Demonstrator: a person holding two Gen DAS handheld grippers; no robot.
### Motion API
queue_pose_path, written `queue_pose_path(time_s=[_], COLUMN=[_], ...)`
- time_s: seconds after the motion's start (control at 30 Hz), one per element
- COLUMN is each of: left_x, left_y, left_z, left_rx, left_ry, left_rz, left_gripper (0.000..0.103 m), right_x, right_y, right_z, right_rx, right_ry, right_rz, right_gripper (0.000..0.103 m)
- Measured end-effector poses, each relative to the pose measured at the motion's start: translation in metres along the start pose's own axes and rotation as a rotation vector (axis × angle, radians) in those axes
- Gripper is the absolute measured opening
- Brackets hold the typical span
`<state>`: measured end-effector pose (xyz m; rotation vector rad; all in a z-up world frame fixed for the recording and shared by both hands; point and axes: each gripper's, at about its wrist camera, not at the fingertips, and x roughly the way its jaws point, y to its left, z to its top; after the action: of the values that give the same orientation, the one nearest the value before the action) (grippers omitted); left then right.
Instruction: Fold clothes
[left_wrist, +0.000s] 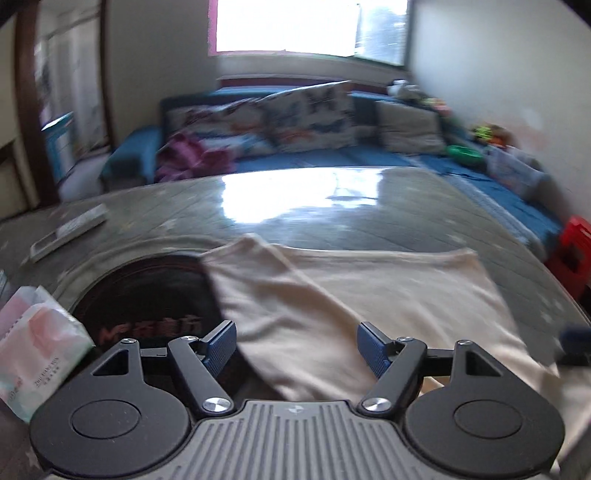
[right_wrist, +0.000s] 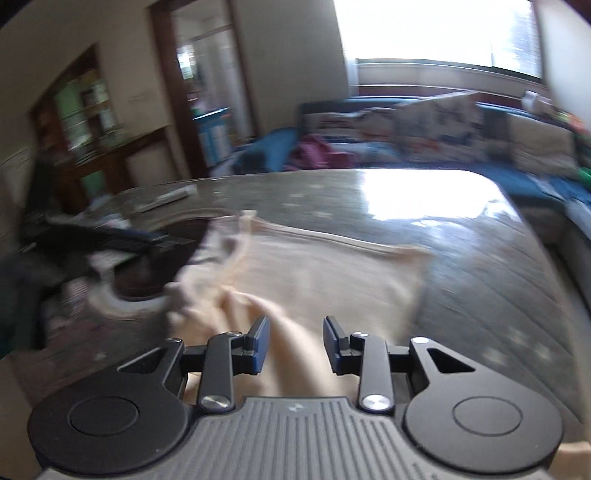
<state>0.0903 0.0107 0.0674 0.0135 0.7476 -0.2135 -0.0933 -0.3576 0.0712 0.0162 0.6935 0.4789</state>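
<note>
Both tools, left tool (left_wrist: 296, 345) and right tool (right_wrist: 295, 341), hang released over my cream garment (left_wrist: 369, 288), lying crosswise ahead on the worktop (left_wrist: 369, 218).

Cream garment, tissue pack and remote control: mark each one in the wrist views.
cream garment (left_wrist: 369, 288), left wrist view, on the flat middle of the cloth.
tissue pack (left_wrist: 35, 343), left wrist view, on its plastic front face.
remote control (left_wrist: 68, 232), left wrist view, on the middle of its body.
</note>
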Motion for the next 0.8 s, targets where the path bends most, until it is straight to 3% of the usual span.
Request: queue_pose_path(time_s=[0.2,0.33,0.53,0.67,0.8], left_x=[0.046,0.081,0.128,0.147,0.149], left_y=[0.013,0.012,0.015,0.017,0.029], left_z=[0.032,0.054,0.068,0.070,0.074], left_rx=[-0.062,-0.099,-0.110,-0.108,-0.181], left_ry=[0.036,0.068,0.114,0.143,0.132], left_rz=[0.019,0.006,0.020,0.031,0.011], left_gripper=[0.070,0.070,0.068,0.052,0.049], right_x=[0.034,0.052,0.070,0.076,0.081], right_y=[0.045,0.058,0.067,0.063,0.057], right_z=[0.013,0.016,0.014,0.012,0.011], right_rx=[-0.097,-0.126,-0.179,-0.175,-0.165], right_ry=[0.035,0.050,0.065,0.077,0.085], right_rz=[0.137,0.181,0.179,0.189,0.197], right_gripper=[0.032,0.032,0.032,0.032,0.032])
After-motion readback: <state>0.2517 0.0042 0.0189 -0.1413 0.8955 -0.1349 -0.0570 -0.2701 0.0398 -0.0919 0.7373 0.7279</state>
